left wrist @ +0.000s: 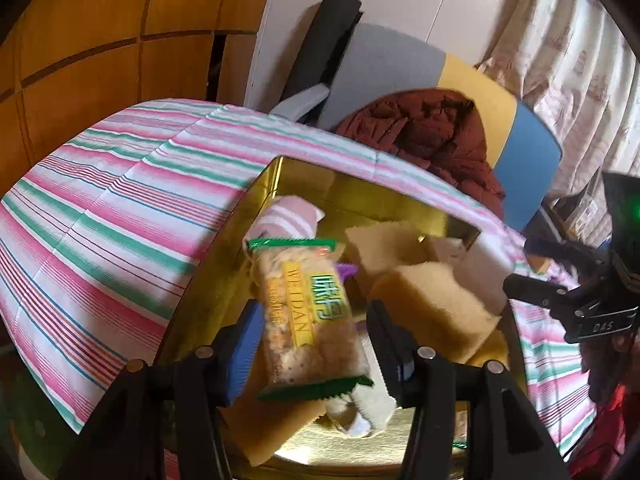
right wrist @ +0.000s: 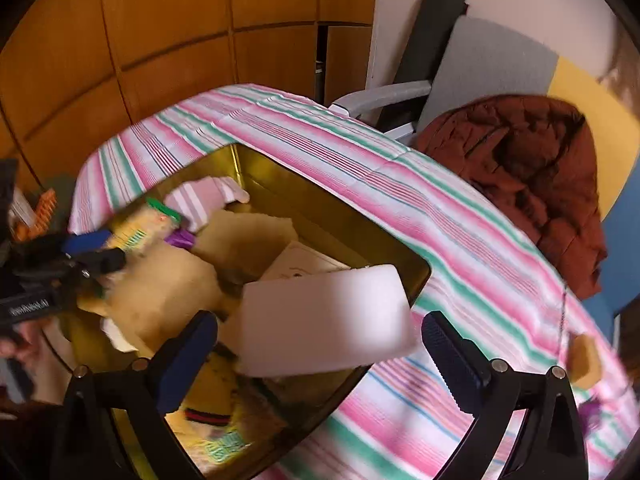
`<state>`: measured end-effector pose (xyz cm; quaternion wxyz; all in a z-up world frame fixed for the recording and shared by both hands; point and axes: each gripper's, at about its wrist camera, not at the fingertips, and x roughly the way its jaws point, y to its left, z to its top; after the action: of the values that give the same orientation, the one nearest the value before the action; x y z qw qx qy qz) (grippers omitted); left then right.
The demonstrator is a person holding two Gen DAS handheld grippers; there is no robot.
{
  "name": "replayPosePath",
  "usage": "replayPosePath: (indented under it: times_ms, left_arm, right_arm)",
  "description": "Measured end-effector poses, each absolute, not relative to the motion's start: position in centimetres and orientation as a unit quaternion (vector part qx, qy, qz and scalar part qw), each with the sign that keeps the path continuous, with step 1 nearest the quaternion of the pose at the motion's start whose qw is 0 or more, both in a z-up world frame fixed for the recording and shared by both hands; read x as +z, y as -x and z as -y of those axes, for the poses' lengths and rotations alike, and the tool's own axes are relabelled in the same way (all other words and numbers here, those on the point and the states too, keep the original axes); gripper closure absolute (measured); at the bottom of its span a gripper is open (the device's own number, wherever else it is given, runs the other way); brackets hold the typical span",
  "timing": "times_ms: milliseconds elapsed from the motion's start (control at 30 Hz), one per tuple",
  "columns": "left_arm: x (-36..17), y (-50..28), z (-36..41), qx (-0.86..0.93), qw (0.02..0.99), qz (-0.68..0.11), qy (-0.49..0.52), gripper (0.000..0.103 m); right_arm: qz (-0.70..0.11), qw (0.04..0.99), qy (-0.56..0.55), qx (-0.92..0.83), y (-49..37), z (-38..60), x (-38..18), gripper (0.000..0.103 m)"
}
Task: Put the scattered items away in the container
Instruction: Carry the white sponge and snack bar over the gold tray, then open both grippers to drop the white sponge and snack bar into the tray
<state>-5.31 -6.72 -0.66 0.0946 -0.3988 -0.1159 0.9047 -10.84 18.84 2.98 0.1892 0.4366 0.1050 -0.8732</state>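
Note:
A gold tin (left wrist: 372, 196) lies open on the striped tablecloth. Over it my left gripper (left wrist: 314, 332) is open, and a snack bar packet (left wrist: 304, 300) with green ends sits loose between its blue pads. My right gripper (right wrist: 320, 324) is open wide; a white foam block (right wrist: 324, 316), blurred, hangs in the gap over the gold tin's (right wrist: 320, 216) near corner with space on both sides. Inside the tin lie yellow sponges (left wrist: 436, 304), a pink striped sock (left wrist: 288, 216), a purple item (right wrist: 182, 238) and a white box (right wrist: 304, 264).
A yellow sponge piece (right wrist: 586, 360) and a small purple thing (right wrist: 588, 416) lie on the striped tablecloth (right wrist: 460, 216) right of the tin. Behind the table a chair holds a rust-brown jacket (right wrist: 532, 168). Wooden cabinets (right wrist: 160, 40) stand at the back left.

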Motion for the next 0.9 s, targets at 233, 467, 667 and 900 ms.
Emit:
replayPosePath:
  times_ms: [233,467,667,900]
  left_arm:
    - [0.7,3.6,7.5,0.913,0.076,0.15,0.372,0.048]
    - [0.5,2.7,7.0,0.907,0.08,0.173,0.377,0.048]
    - [0.7,2.0,6.7,0.908,0.082,0.17,0.375,0.048]
    - [0.7,1.8,6.9,0.91,0.065,0.175,0.371,0.048]
  right_arm:
    - [-0.026,0.192,-0.419,-0.887,9.2,-20.3,3.9,0.0]
    - [0.078,0.213,-0.484,-0.845,11.1,-20.0,1.3,0.003]
    - [0.144,0.206,-0.505,-0.826,14.1,-20.0,-0.5,0.006]
    - [0.089,0.13,-0.435,-0.886,12.1,-20.7,3.0,0.007]
